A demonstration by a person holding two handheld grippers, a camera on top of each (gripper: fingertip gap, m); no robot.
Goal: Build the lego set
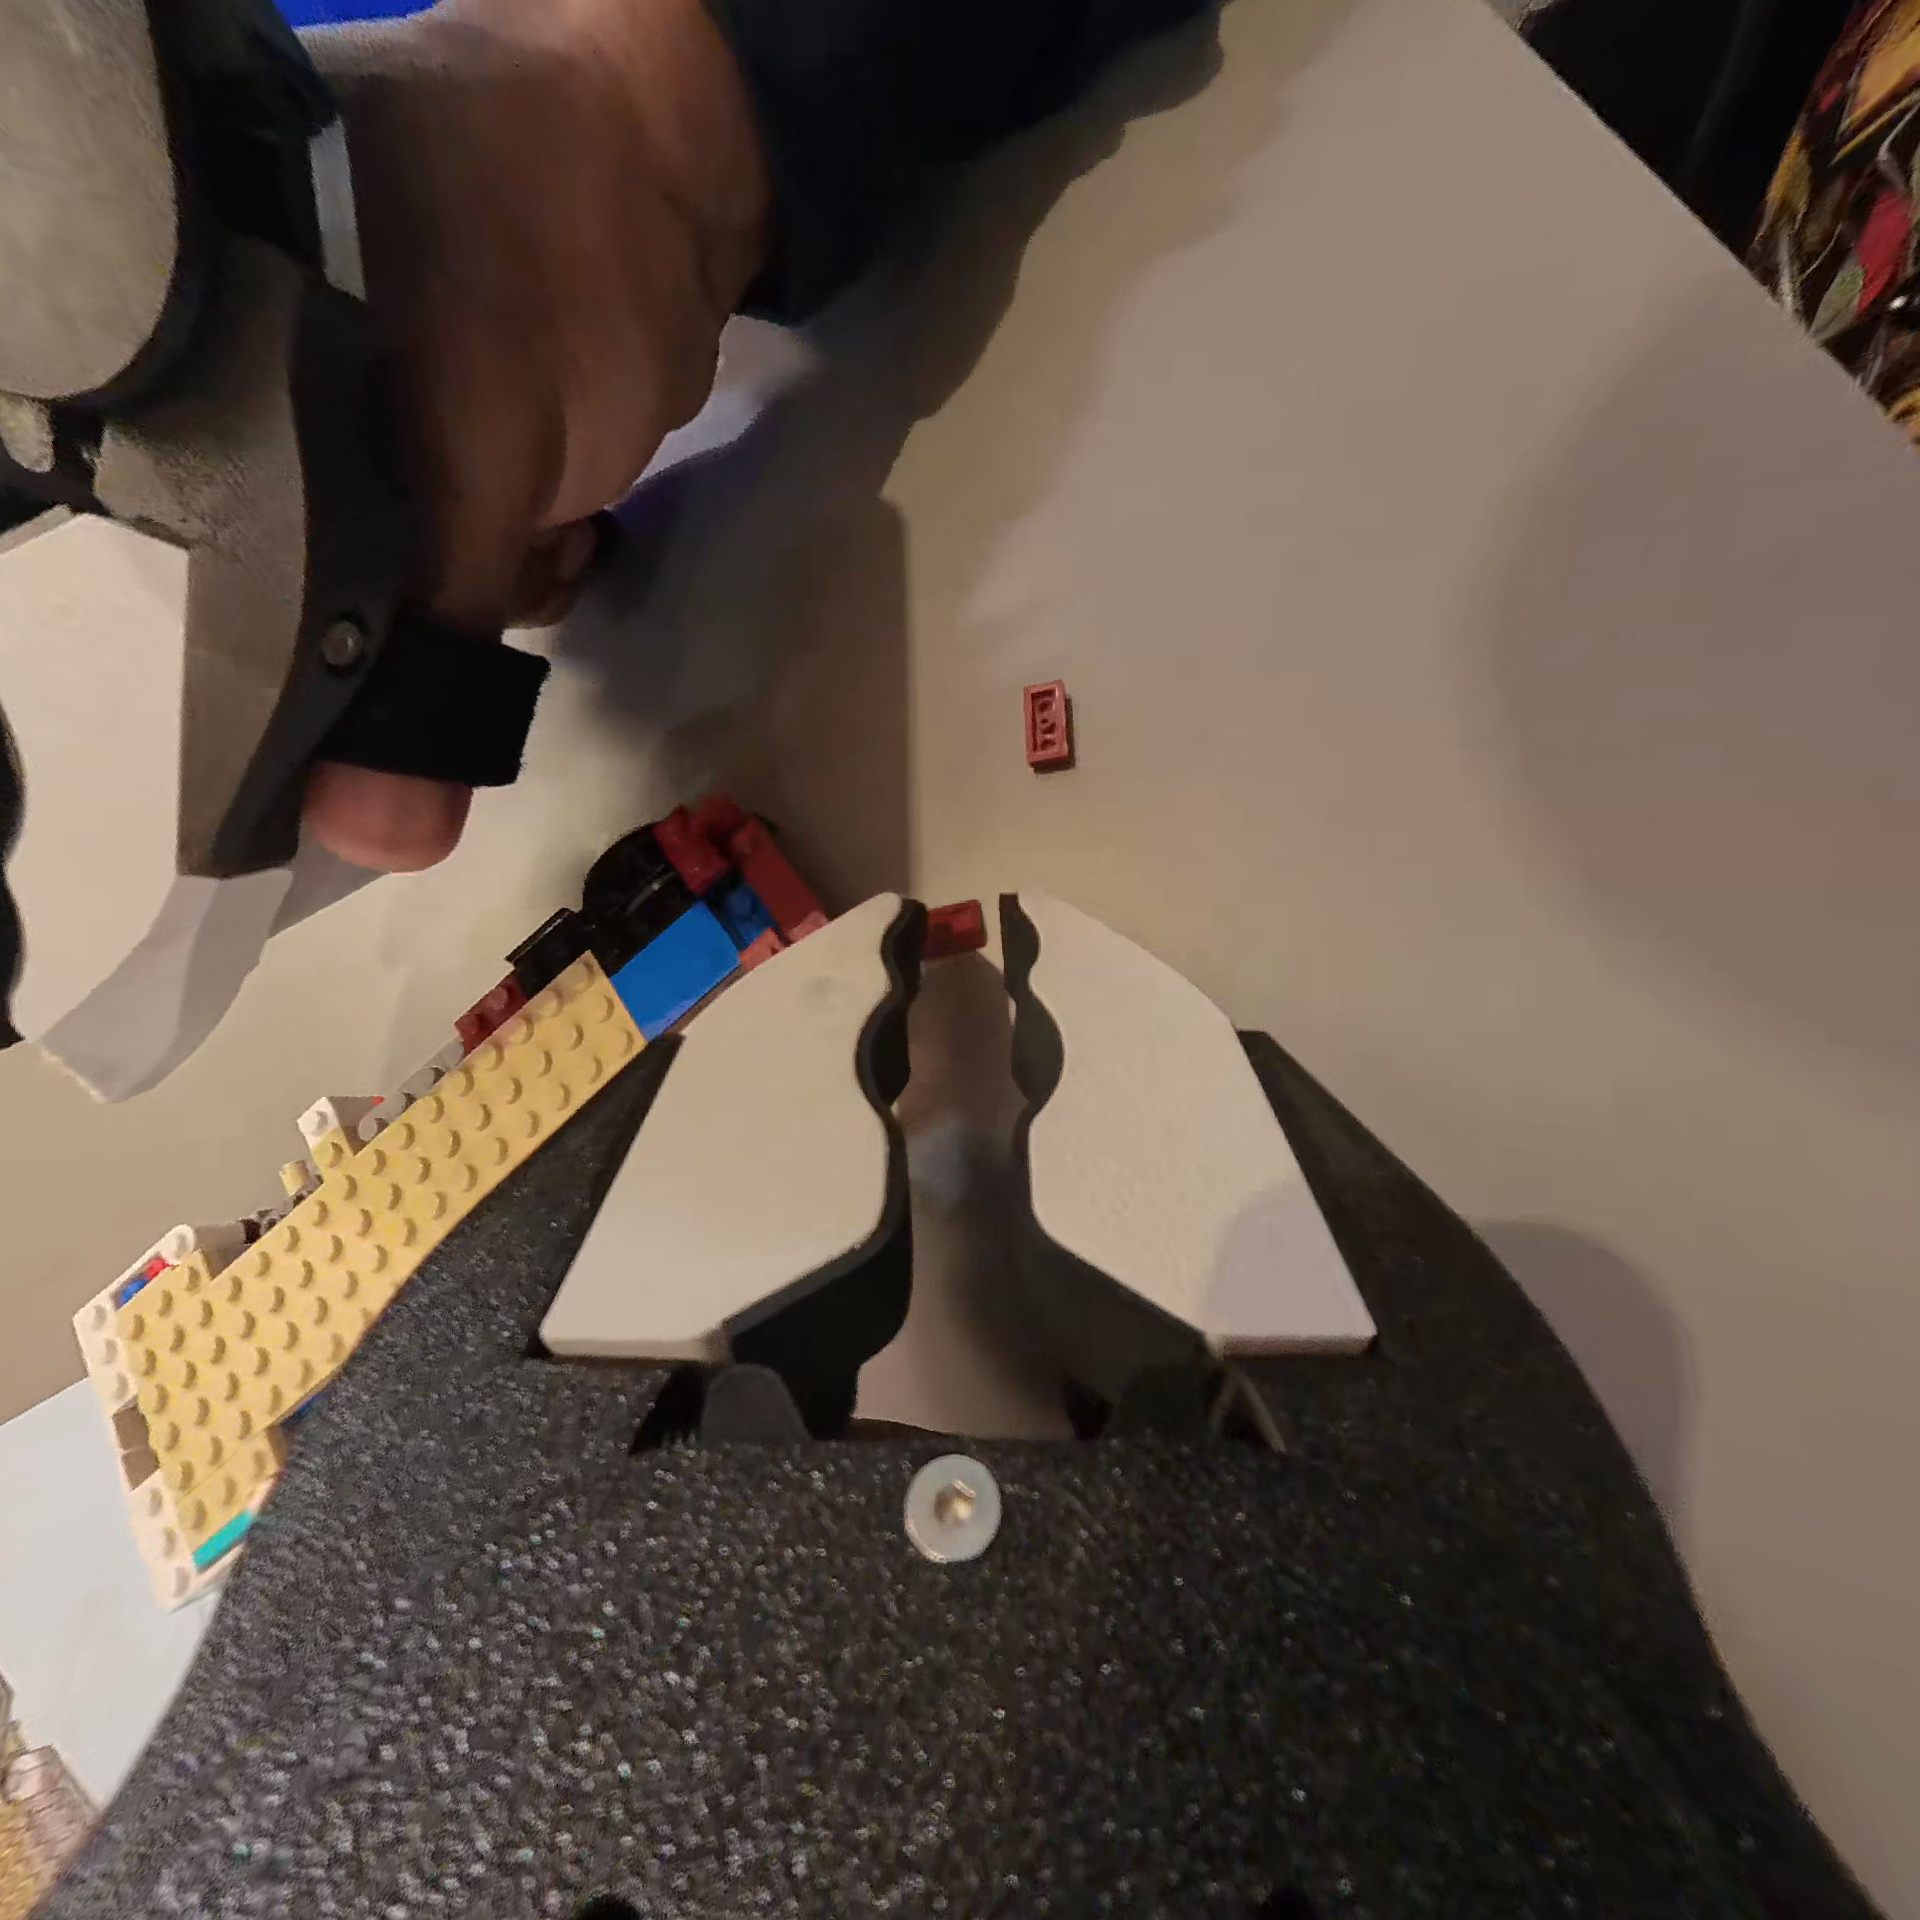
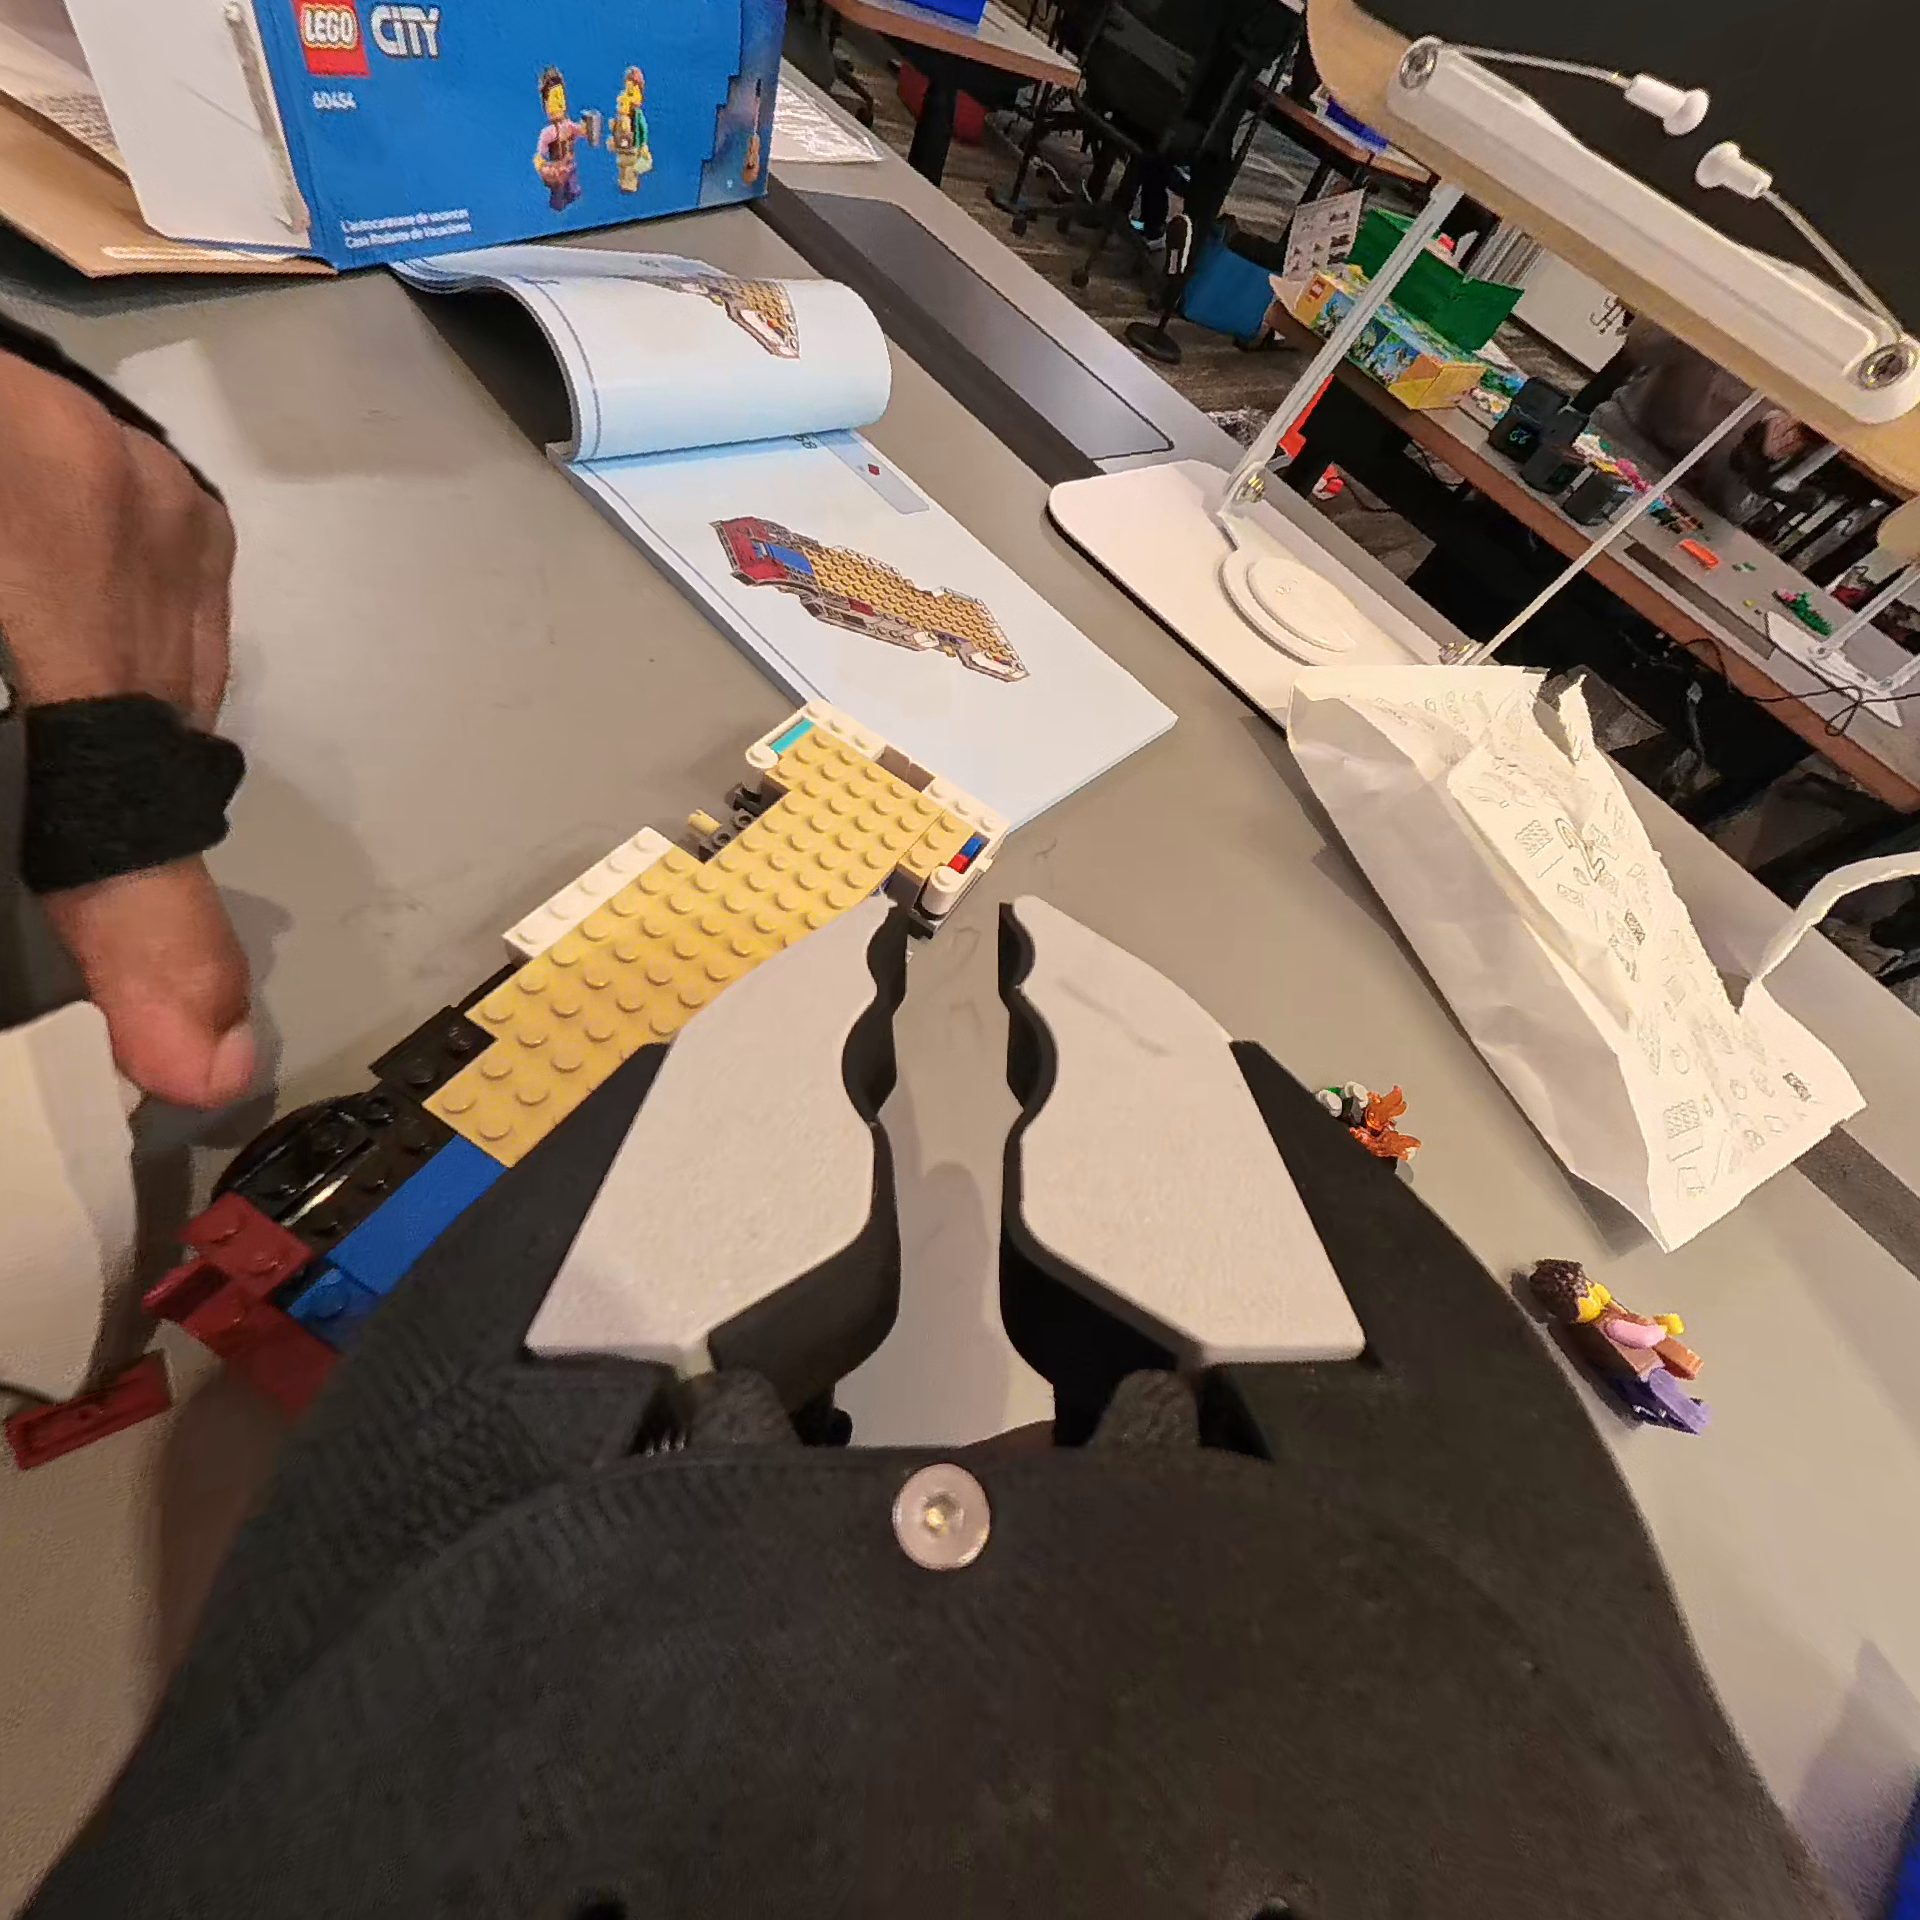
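1. The left gripper (image 1: 954, 914), at frame centre, stands narrow around a small dark red brick (image 1: 956, 928); the brick touches one pad, with a gap at the other.
2. The right gripper (image 2: 948, 920) is narrow and bare, beside the tan-plated model (image 2: 665, 956) at left centre.
3. A red plate (image 1: 1048, 725) lies above, apart.

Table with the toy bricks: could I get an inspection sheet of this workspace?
Surface: grey table, faintly scuffed.
Job's things: tan-topped brick model; open booklet; loose dark red plate.
Clutter: blue box, paper bag, minifigure.
Grippers: left gripper open around small dark red brick, gap at one pad; right gripper open, nothing between.
Cables: thin cords on white lamp.
Surroundings: other tables with boxes.
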